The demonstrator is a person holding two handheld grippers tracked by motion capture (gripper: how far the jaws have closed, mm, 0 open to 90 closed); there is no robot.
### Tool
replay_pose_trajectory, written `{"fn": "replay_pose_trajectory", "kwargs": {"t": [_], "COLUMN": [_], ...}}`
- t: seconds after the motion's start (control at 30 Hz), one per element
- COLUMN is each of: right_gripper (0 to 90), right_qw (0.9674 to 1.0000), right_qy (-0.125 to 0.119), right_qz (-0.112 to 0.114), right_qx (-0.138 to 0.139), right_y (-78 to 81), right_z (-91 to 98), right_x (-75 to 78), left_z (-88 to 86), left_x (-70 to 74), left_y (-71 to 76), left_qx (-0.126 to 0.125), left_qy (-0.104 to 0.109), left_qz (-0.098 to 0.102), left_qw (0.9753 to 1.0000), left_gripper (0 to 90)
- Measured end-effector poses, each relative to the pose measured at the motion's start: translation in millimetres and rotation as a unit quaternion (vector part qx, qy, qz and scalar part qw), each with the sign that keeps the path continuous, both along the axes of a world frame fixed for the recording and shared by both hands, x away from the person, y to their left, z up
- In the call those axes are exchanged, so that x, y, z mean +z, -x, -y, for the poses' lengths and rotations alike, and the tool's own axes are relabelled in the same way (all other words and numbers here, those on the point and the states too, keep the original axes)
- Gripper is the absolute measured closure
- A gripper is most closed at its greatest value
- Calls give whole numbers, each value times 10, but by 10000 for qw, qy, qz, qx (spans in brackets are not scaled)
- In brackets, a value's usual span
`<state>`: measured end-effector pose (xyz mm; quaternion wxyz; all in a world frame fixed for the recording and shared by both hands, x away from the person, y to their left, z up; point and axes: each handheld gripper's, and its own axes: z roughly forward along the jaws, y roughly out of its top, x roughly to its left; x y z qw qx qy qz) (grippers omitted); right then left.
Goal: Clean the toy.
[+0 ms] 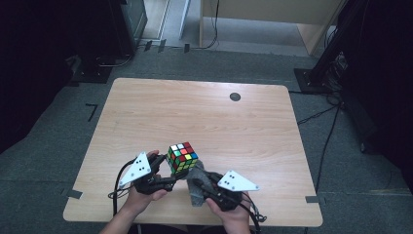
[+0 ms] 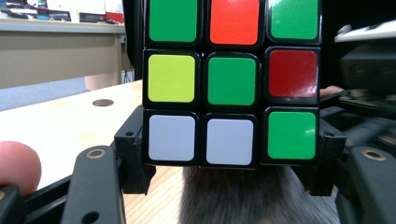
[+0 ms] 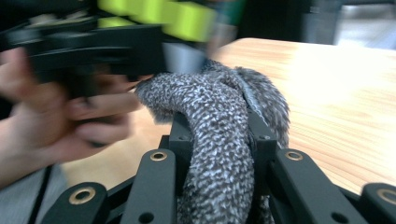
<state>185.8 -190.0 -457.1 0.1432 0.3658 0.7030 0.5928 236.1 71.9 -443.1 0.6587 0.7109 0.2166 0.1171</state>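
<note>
The puzzle cube (image 1: 182, 157) is clamped in the left gripper (image 1: 168, 170) and held above the table (image 1: 253, 126), its underside presented. A grey cloth (image 1: 197, 187) is pinched in the right gripper (image 1: 202, 187) just beneath, evidently for wiping.

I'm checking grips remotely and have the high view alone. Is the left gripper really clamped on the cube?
Observer: Yes. In the left gripper view the left gripper has its jaws against both sides of the cube.
Operator: What's that grey lump by the right gripper?
Observer: A speckled grey cloth, pinched between the jaws of the right gripper.
Operator: Where is the cloth relative to the cube?
Observer: Just beneath the cube's underside.
</note>
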Motion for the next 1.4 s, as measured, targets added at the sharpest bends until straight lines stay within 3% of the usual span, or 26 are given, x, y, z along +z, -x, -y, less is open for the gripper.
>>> {"fn": "replay_pose_trajectory", "kwargs": {"t": [0.1, 0.27, 0.33, 0.4, 0.53, 0.57, 0.63, 0.73, 0.8, 0.93, 1.0, 1.07, 1.17, 1.3, 1.4], "right_gripper": [708, 701, 700, 700, 702, 702, 701, 696, 696, 697, 700, 700, 698, 690, 692], "right_qw": [9995, 9996, 9993, 9998, 9992, 9991, 9996, 9992, 9987, 9999, 9992, 9979, 9991, 9994, 9996], "right_qy": [-131, 101, 114, 42, -220, -256, -185, 50, 132, -100, -214, -325, -239, 114, 70], "right_qz": [-120, -38, 10, 12, -44, -90, -146, -156, -60, -22, -33, -103, -151, -23, 86], "right_qx": [-251, 276, 355, 213, -337, -339, -150, 358, 483, 48, -348, -553, -327, 319, 259], "right_y": [-21, 47, 66, 53, -5, -7, 9, 60, 87, 33, 6, -5, 9, 94, 102], "right_z": [79, -153, -207, -160, 58, 70, 2, -209, -279, -69, 75, 162, 89, -220, -224], "right_x": [-40, -50, -43, -24, -12, -18, -43, -76, -59, 24, 19, 0, -28, -40, 19], "left_z": [-1, 50, 48, 27, -1, 6, 30, 73, 81, 45, 26, 13, 30, 93, 92], "left_x": [4, -11, -14, -3, 23, 21, 10, -13, -16, 11, 28, 33, 27, -7, -11], "left_y": [-3, 16, 17, 12, 9, 11, 17, 29, 39, 37, 32, 27, 25, 46, 52], "left_qx": [-26, -32, -9, 11, 41, 29, 4, -41, -60, -8, 8, 12, -15, -88, -108], "left_qy": [72, -51, -65, -14, 82, 78, 38, -57, -94, 16, 26, 45, 50, -107, -118], "left_qz": [-61, -16, -12, 4, 9, 9, -9, -4, 24, 47, 69, 60, 17, 41, 59], "left_qw": [10000, 10000, 10000, 10000, 10000, 10000, 10000, 10000, 9999, 10000, 10000, 10000, 10000, 9999, 9999], "left_gripper": [341, 341, 341, 340, 340, 341, 341, 340, 341, 341, 341, 341, 341, 341, 341]}}
